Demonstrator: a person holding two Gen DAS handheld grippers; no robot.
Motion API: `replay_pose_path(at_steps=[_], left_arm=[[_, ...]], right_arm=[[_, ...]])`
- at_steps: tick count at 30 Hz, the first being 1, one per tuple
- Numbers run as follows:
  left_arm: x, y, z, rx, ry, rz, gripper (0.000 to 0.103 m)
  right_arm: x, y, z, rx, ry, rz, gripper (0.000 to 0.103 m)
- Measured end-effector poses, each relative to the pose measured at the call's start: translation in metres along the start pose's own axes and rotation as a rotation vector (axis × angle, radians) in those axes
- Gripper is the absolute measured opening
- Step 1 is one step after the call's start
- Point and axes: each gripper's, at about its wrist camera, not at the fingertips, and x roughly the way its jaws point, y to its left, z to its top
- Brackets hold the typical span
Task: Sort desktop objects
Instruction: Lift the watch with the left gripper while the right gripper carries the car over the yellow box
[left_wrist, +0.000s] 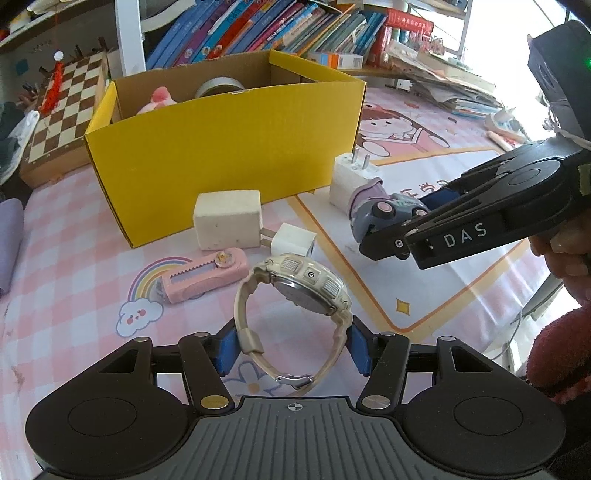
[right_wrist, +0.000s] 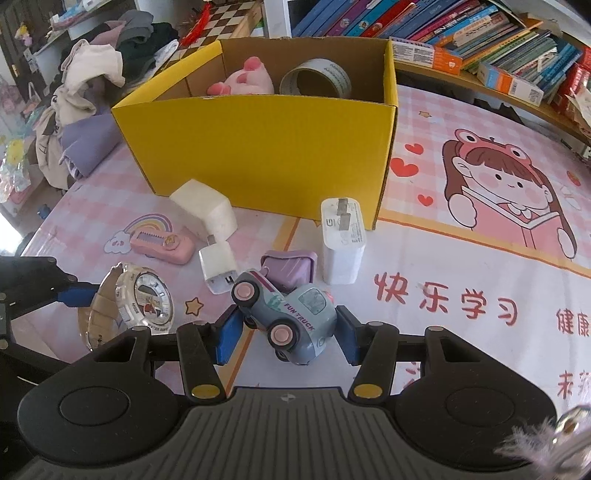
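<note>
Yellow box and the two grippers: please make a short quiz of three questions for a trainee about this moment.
1. True or false: the left gripper is shut on the watch.
2. What is between the pads of the right gripper?
A. tape roll
B. toy truck
C. charger
3. Name the two things already inside the yellow box.

Key
1. True; its pads press the strap on both sides.
2. B
3. The pink plush and the tape roll.
</note>
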Motion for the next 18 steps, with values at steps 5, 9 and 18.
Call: replay_pose_path(at_steps=[5,9,18], left_arm=[[-0.008,0.0,-0.003,-0.003,-0.016,0.009,0.058],[-0.021,-0.001,-0.004,0.007,-0.042,0.014,0.058],[-0.044,-0.006,0.002,0.04,-0.12,0.027,0.058]], right_arm=[[-0.01,0.005,-0.005,0.0,-0.02,-0.017,0.051],[-0.02,0.008,-0.006,0.002,-0.045,-0.035,0.051],[-0.032,0.01,-0.01,0.032,-0.085,-0.049,0.051]])
